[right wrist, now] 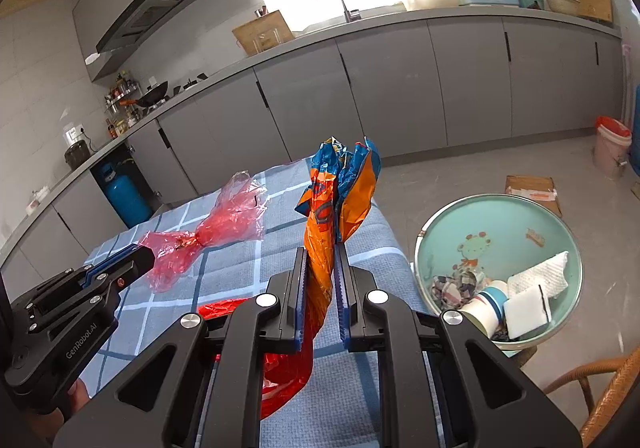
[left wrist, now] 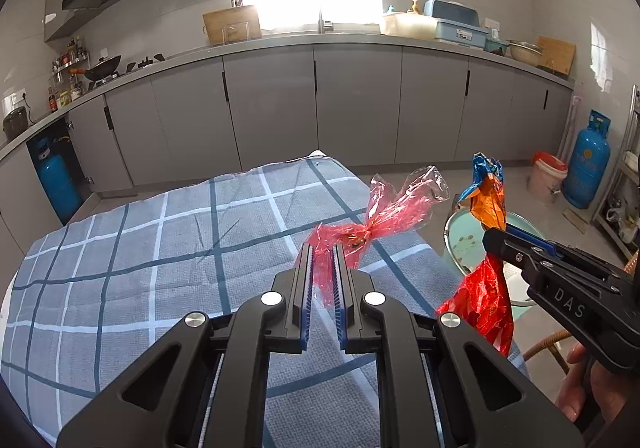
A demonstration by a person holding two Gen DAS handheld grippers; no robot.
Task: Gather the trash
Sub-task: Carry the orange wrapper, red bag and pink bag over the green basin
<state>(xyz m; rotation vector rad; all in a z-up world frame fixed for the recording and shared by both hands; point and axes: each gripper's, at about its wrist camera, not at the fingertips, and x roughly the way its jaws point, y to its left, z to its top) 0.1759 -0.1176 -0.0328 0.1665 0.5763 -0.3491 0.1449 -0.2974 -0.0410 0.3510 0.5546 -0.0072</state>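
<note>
Black jaws of the left gripper [left wrist: 323, 248] fill the foreground of the left wrist view, clamped on the lower tail of a red cellophane wrapper [left wrist: 380, 220]. This wrapper is twisted at its middle; its long axis runs from the jaws up and to the right, its flared free end pointing toward the kitchen cabinets. Jaws of the right gripper [right wrist: 323, 252] are clenched on an orange-and-blue snack bag [right wrist: 340, 200], gripped near its middle. Its long axis stands nearly upright: the crumpled blue top points up, and a red lower part [right wrist: 288, 368] hangs below the jaws. Both pieces are held clear above the checked cloth [left wrist: 160, 248] covering the surface. A teal basin [right wrist: 504, 224], just beside the surface on the right, already holds a paper cup [right wrist: 482, 312], tissue and a sponge. Judged step: carrying both pieces to the basin. Done well, each gripper stays clamped until it is over the rim, with the hanging tail lowered in first so that nothing snags the cloth.
</note>
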